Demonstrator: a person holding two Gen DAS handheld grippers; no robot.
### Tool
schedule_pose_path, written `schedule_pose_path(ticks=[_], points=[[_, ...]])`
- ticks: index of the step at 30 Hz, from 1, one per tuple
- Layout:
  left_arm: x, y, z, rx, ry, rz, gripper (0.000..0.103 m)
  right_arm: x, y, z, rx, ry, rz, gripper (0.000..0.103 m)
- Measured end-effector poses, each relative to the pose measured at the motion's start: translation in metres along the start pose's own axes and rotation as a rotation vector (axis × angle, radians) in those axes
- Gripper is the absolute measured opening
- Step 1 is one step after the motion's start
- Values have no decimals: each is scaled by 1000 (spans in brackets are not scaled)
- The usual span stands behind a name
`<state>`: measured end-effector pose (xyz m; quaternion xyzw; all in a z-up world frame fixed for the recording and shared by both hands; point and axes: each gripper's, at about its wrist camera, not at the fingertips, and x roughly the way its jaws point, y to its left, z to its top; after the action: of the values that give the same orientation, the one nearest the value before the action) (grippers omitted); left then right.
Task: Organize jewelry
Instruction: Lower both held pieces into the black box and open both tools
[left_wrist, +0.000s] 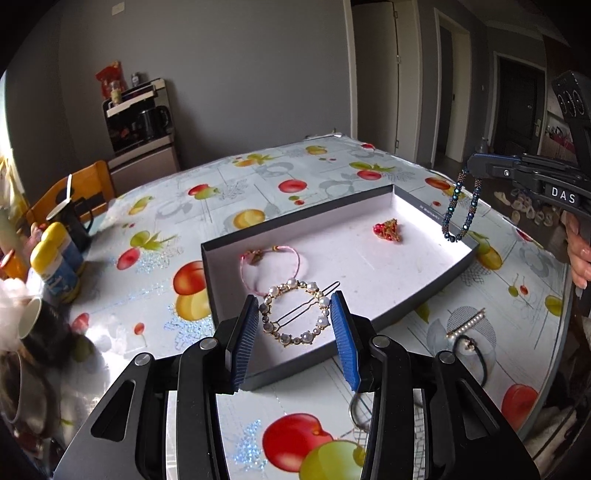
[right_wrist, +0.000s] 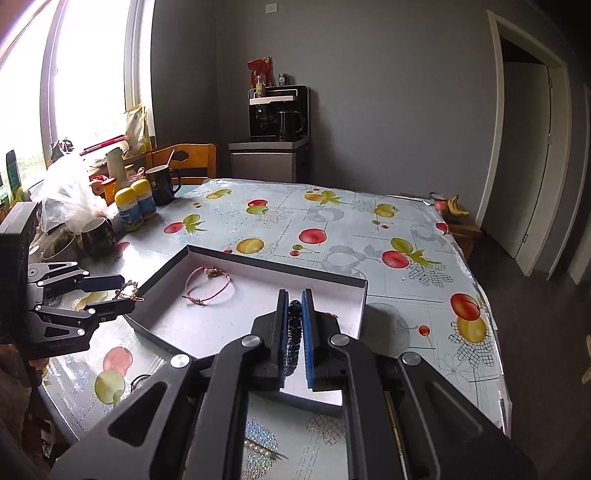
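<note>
Gripping beaded bracelet (left_wrist: 461, 206) in right gripper (right_wrist: 295, 325) above box (left_wrist: 424, 295).

Pearl ring clip (left_wrist: 294, 312), pink bracelet (left_wrist: 271, 264), red brooch (left_wrist: 388, 229) — in tray (left_wrist: 436, 275)

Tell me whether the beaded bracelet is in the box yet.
Not yet: the beaded bracelet dangles from the right tool above the box's far corner.
</note>
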<state>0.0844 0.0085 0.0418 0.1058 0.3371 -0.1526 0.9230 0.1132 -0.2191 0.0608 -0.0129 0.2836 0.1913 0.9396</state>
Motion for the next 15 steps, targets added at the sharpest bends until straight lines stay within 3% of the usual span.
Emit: schedule_pose_path(ticks=[9,15], points=[[58,15,8,-48,141,63,42,37,1,-9,29,63,20,7],[73,17,4,-59,187,56,42,54,-4,-25,41,129,-1,7]])
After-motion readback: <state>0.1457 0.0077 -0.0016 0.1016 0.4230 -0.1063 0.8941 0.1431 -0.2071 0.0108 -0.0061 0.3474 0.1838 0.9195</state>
